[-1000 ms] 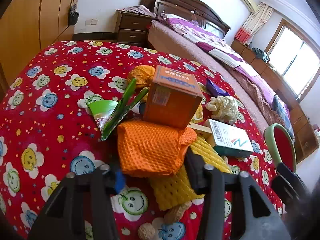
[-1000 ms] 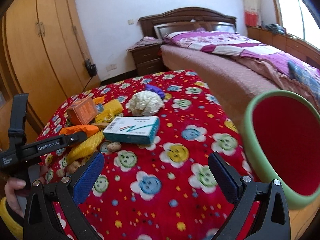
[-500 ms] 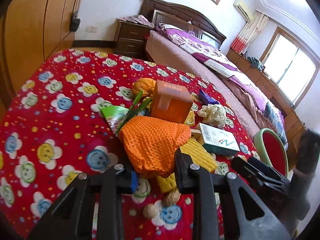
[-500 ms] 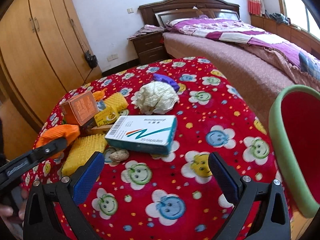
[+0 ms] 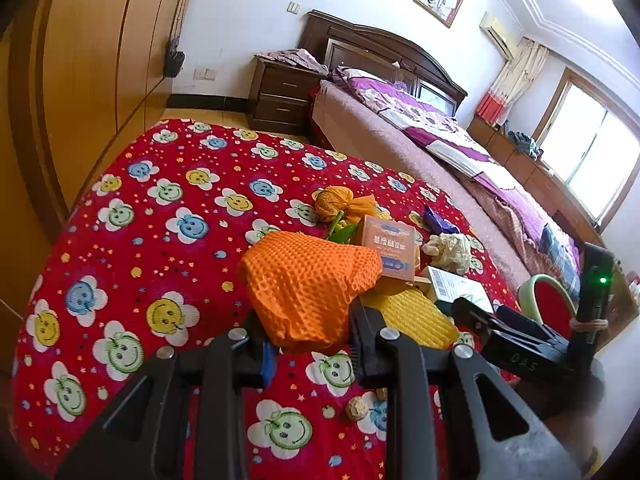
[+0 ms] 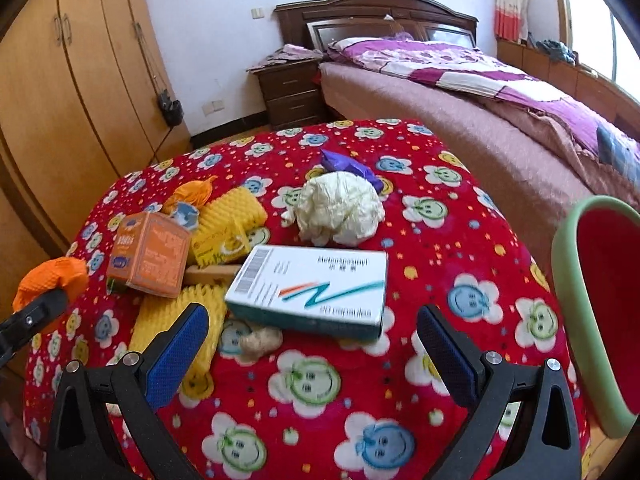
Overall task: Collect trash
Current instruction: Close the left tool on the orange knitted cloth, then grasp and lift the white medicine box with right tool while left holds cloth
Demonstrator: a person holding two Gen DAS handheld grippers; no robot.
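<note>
Trash first: orange foam netting (image 5: 310, 286) pinched between the left gripper (image 5: 312, 354) fingers (image 5: 362, 346), clamped on its lower edge, most of the piece bulging free above the pads. Seen from the right wrist as an orange lump (image 6: 52, 280) at the left edge, raised off the cloth. Right gripper (image 6: 312, 344) spread wide and empty, blue pads (image 6: 178, 350) either side of bare cloth, poised just short of the white medicine box (image 6: 316, 286).

Further out, rest of the pile on the red smiley tablecloth (image 5: 160, 208): yellow foam netting (image 5: 412, 316) beside the held piece, orange carton (image 6: 150, 254), crumpled pale paper (image 6: 340, 210), purple wrapper (image 6: 348, 164), small brown lump (image 6: 260, 340) near the box. Red bin with green rim (image 6: 600, 312) off the table's right edge, well apart from the held netting.

Risks judged from here: shallow grip on soft, springy foam, likely to slip out on the way across. Held piece close to the yellow netting and carton; snagging could drag either off the pile. Right gripper lying in the path toward the bin, so a crossing swing could knock the two tools together
</note>
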